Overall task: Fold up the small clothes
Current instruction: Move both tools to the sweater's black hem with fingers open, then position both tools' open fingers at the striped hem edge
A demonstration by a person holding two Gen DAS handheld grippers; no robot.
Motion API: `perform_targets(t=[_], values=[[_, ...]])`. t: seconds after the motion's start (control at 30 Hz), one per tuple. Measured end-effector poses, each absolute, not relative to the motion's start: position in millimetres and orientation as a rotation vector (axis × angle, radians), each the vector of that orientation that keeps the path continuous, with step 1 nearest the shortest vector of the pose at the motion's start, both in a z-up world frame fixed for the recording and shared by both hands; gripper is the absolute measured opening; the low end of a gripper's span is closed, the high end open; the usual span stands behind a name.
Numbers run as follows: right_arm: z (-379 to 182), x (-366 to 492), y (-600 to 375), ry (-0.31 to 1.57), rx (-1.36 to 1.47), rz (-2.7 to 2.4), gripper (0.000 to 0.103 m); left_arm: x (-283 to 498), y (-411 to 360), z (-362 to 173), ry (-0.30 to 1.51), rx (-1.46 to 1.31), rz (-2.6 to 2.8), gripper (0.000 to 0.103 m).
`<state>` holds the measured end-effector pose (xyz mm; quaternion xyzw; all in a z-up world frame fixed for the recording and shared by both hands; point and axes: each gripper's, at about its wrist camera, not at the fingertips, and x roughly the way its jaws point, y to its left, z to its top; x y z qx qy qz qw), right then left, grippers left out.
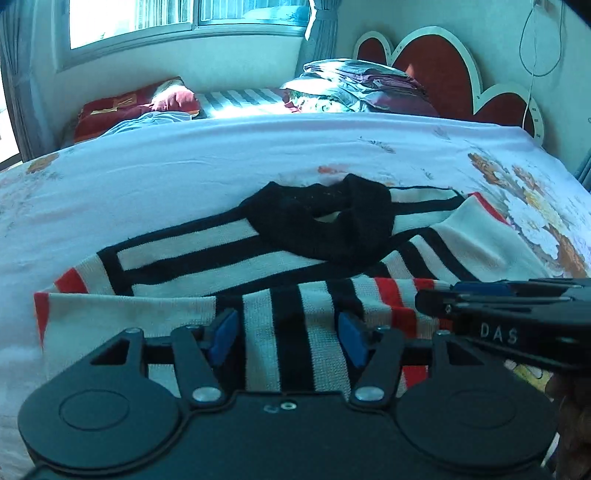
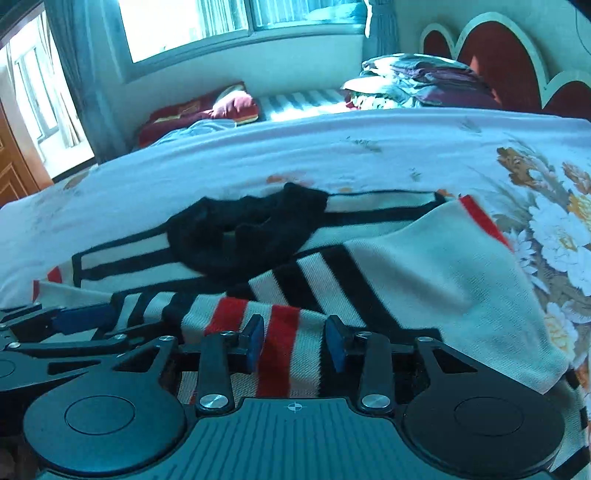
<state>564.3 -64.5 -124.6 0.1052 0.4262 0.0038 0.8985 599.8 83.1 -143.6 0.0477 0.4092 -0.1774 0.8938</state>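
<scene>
A striped knit sweater (image 1: 207, 258) in cream, black and red lies spread on the bed (image 1: 184, 166), over a pale sheet with flower prints. Its black collar (image 1: 325, 218) sits bunched near the middle of the garment, on the far side from the grippers. One sleeve (image 2: 436, 258) is folded across the right part of the body, its red cuff edge toward the flowered corner of the sheet. The near edge of the sweater, with vertical black and red stripes, runs just under both grippers.

The left gripper (image 1: 288, 336) hangs over this near edge with its blue pads spread apart; cloth shows between them, but the pads do not press it. The right gripper (image 2: 295, 343) stands just beside it on the right, jaws also apart above a red stripe, with no cloth pinched. The two tools are close, the right one's fingers reaching into the left wrist view.

Beyond the sweater the sheet lies bare up to the far edge of the bed. Behind that, a stack of folded bedding (image 1: 362, 88) rests against a heart-shaped headboard (image 1: 436, 62), and a red pillow (image 1: 133, 107) lies under the window (image 1: 184, 18).
</scene>
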Motion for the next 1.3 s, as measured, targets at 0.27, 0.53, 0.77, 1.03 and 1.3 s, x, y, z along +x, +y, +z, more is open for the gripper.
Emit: perform_targets(t=[0.27, 0.53, 0.77, 1.03, 1.3], values=[[-140, 549, -125, 0.870, 0.101, -0.159, 0.065, 611, 170, -145, 0.832, 0.096, -0.202, 0.062], [-111, 539, -108, 0.782, 0.163, -0.068, 0.056, 585, 104, -113, 0.747, 0.074, -0.312, 0.069], [-131, 545, -79, 0.853, 0.175, 0.037, 0.028, 584, 49, -152, 0.855, 0.119, -0.289, 0.069], [-125, 540, -79, 0.843, 0.160, 0.102, 0.027, 581, 54, -140, 0.822, 0.099, -0.314, 0.058], [-129, 544, -77, 0.876, 0.082, 0.099, 0.027, 585, 59, -148, 0.841, 0.170, -0.303, 0.068]])
